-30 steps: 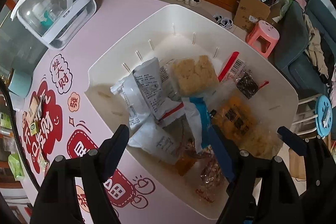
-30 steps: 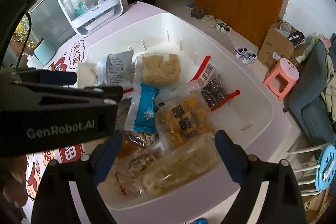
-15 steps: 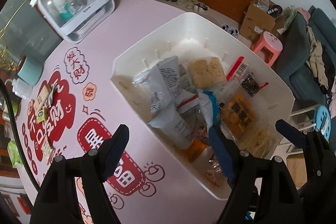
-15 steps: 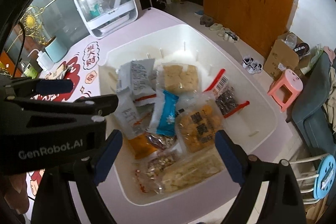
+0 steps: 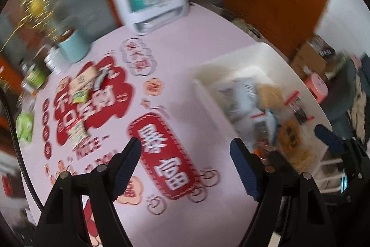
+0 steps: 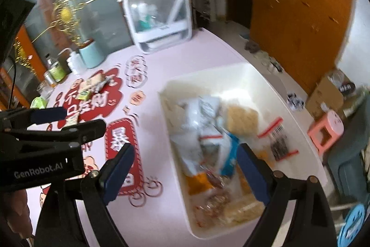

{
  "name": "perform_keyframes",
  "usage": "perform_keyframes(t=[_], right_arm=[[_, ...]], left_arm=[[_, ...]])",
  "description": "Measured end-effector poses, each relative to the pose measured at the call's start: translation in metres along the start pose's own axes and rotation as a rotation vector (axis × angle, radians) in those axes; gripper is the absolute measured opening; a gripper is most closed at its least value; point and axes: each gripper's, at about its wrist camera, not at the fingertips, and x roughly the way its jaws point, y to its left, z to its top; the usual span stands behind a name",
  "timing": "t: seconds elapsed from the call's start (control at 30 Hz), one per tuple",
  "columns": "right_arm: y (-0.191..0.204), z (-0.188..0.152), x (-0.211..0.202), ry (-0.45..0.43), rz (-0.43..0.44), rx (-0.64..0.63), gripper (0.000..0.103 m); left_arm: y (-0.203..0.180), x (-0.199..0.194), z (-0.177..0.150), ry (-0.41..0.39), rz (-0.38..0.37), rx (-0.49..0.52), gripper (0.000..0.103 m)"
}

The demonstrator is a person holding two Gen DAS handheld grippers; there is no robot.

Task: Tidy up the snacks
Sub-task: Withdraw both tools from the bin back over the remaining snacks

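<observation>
Snacks (image 6: 215, 131) lie piled in a white bin (image 6: 266, 75) on the pink table (image 6: 175, 57); motion blur smears most of the packets. In the right wrist view the heap shows grey-white bags (image 6: 198, 112) at the far left of the bin, a pale crumbly block (image 6: 241, 117) beside them, a blue packet (image 6: 230, 154) nearer the camera, and a clear bag with red strips and a barcode (image 6: 278, 142) toward the right wall.

The right gripper (image 6: 185, 173) hangs above the bin's near left edge with its 2 fingers spread wide and nothing between them: its left fingertip (image 6: 119, 166) is over the table's red printed label, its right fingertip (image 6: 252, 173) over the snacks at the bin's near end.

The left gripper (image 5: 185, 166) also stands spread and holds nothing. It is over the bare table, left of the bin, with the red label (image 5: 161, 154) showing between its fingers. In the left wrist view the bin (image 5: 231, 61) sits to the right, its contents just beyond the right fingertip (image 5: 242, 166).

A few loose small packets (image 6: 90, 87) rest on the table's far left, well apart from both grippers. Behind them stand a teal cup (image 6: 91, 54) and a white clear-fronted box (image 6: 159, 17).
</observation>
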Motion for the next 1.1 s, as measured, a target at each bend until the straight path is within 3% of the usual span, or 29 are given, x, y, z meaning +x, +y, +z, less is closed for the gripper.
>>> perform_keyframes(t=[0.13, 0.5, 0.77, 0.97, 1.1], right_arm=[[0.03, 0.015, 0.001, -0.019, 0.036, -0.071, 0.09], [0.107, 0.053, 0.007, -0.059, 0.1, -0.233, 0.09], [0.159, 0.099, 0.018, -0.123, 0.11, -0.328, 0.09], [0.199, 0.143, 0.057, -0.103, 0.136, -0.364, 0.09], [0.224, 0.168, 0.105, -0.019, 0.184, -0.347, 0.09]], left_arm=[[0.042, -0.008, -0.006, -0.019, 0.044, -0.089, 0.084], [0.155, -0.026, -0.02, -0.057, 0.2, -0.27, 0.084], [0.232, -0.023, -0.018, -0.054, 0.298, -0.353, 0.084], [0.282, -0.016, -0.005, -0.066, 0.359, -0.396, 0.084], [0.312, 0.01, 0.003, -0.023, 0.32, -0.448, 0.084]])
